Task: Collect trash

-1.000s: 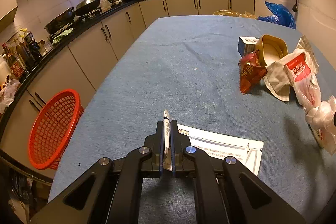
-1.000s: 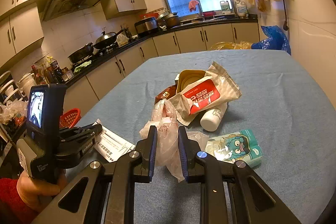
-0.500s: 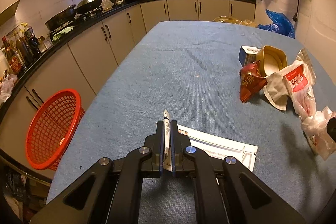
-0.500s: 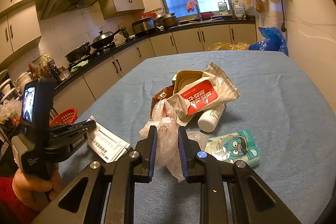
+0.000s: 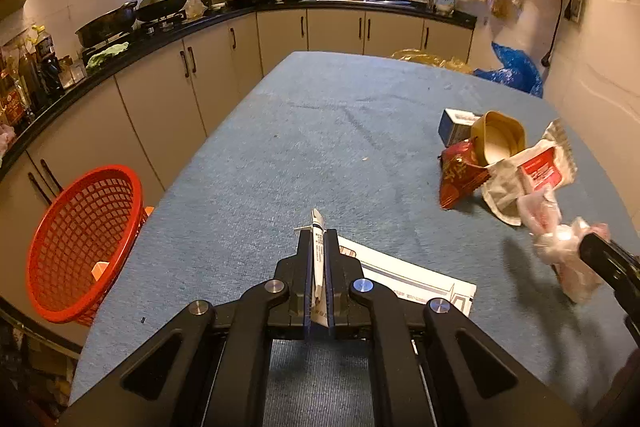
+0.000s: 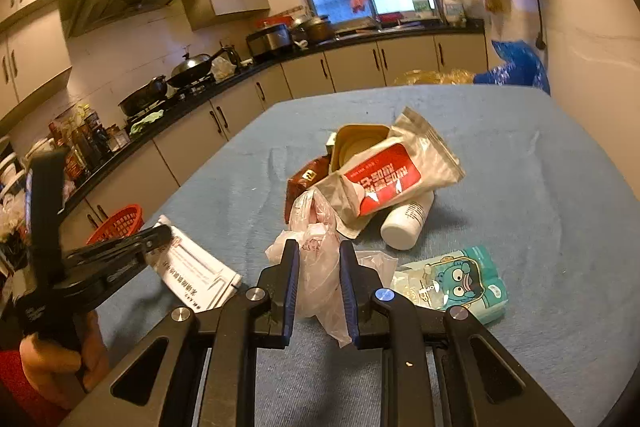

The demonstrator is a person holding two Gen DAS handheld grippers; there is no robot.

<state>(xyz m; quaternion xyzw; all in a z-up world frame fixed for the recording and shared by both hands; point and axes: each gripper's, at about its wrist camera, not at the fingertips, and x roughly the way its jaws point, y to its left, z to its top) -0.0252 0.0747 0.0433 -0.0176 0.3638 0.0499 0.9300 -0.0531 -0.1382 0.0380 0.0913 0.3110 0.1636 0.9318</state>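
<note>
I see a big table (image 6: 540, 195) with a blue cloth. On it lie a white bottle (image 6: 406, 223), a green monster packet (image 6: 456, 281), a red snack bag (image 5: 460, 179) and a small box (image 5: 454, 125).

The right gripper (image 6: 319, 259) is clamping a crumpled pink bag (image 6: 316, 267) over the blue table (image 6: 520, 167). Beyond it, a white-and-red pouch (image 6: 384, 175) is lying across a tan tub (image 6: 356, 143) and a white bottle (image 6: 406, 223), with a brown packet (image 6: 304, 179) to their left. A teal pouch (image 6: 456, 281) is lying just right of the bag. The left gripper (image 6: 160, 233) is pinching a white envelope (image 6: 192, 271). A red basket (image 6: 118, 223) is sitting past the table edge.
</note>
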